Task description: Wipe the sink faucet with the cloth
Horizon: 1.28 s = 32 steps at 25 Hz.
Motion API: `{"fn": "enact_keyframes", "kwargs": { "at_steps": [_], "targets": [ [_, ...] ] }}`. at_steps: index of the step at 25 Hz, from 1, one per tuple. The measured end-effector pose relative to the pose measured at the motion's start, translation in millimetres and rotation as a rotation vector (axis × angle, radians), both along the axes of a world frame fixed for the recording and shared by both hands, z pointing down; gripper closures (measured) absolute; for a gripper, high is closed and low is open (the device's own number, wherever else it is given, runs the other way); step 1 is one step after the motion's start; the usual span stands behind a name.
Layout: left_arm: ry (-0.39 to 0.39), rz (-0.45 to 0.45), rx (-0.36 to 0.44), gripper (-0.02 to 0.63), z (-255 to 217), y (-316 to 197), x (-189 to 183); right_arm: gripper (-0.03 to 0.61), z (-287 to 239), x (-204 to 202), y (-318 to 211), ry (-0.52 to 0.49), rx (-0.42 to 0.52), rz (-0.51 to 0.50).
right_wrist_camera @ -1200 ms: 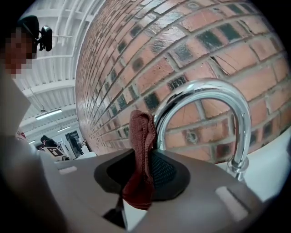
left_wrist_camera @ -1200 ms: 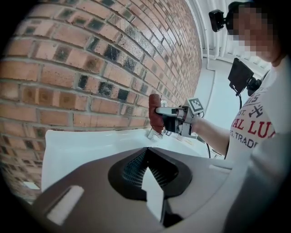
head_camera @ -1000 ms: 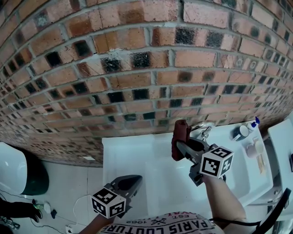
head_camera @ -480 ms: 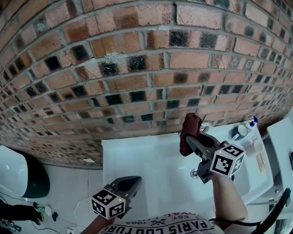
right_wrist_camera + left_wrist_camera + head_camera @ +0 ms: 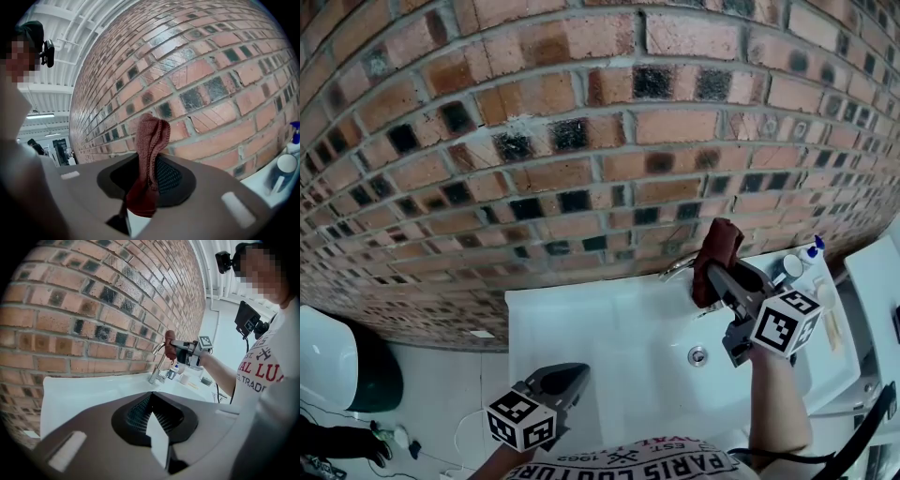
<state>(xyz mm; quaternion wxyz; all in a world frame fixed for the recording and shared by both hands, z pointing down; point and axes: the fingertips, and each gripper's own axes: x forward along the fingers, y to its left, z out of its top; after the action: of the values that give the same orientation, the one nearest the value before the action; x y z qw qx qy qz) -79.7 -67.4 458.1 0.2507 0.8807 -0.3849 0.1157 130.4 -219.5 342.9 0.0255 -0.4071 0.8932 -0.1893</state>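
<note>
A dark red cloth [image 5: 715,255] stands folded and upright, with my right gripper [image 5: 722,274] shut on its lower part. It hangs above the back of the white sink [image 5: 581,323], just right of the chrome faucet [image 5: 679,269] and close to the brick wall; whether it touches the faucet I cannot tell. In the right gripper view the cloth [image 5: 151,150] rises from between the jaws of that gripper [image 5: 149,183], and the faucet is out of sight. My left gripper [image 5: 569,375] is shut and empty, low at the sink's front left. From the left gripper [image 5: 154,420] view I see the faucet [image 5: 158,365] and the cloth [image 5: 170,344].
The brick wall [image 5: 581,141] rises straight behind the sink. A cup [image 5: 793,270], a spray bottle [image 5: 816,251] and small items crowd the counter at the right. The drain [image 5: 697,355] lies in the basin. A white toilet [image 5: 323,352] is on the floor to the left.
My right gripper has carried the cloth to the right and back toward the wall, from left of the faucet to its right side. The left gripper has stayed put.
</note>
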Motion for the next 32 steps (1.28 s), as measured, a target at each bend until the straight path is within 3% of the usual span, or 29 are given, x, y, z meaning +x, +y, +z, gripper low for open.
{"fn": "enact_keyframes", "kwargs": {
  "at_steps": [14,26,32],
  "targets": [
    [-0.009,0.003,-0.010,0.608,1.6,-1.3,2.8,0.483,18.3,43.4,-12.9,0.053,0.005,0.118],
    [-0.003,0.003,-0.029,0.609,7.8,-3.6,4.7,0.483,78.3,67.8,-24.4,0.087,-0.105,0.201],
    [-0.003,0.002,-0.041,0.609,12.6,-2.5,4.3,0.483,123.5,66.5,-28.5,0.115,-0.213,0.210]
  ]
}}
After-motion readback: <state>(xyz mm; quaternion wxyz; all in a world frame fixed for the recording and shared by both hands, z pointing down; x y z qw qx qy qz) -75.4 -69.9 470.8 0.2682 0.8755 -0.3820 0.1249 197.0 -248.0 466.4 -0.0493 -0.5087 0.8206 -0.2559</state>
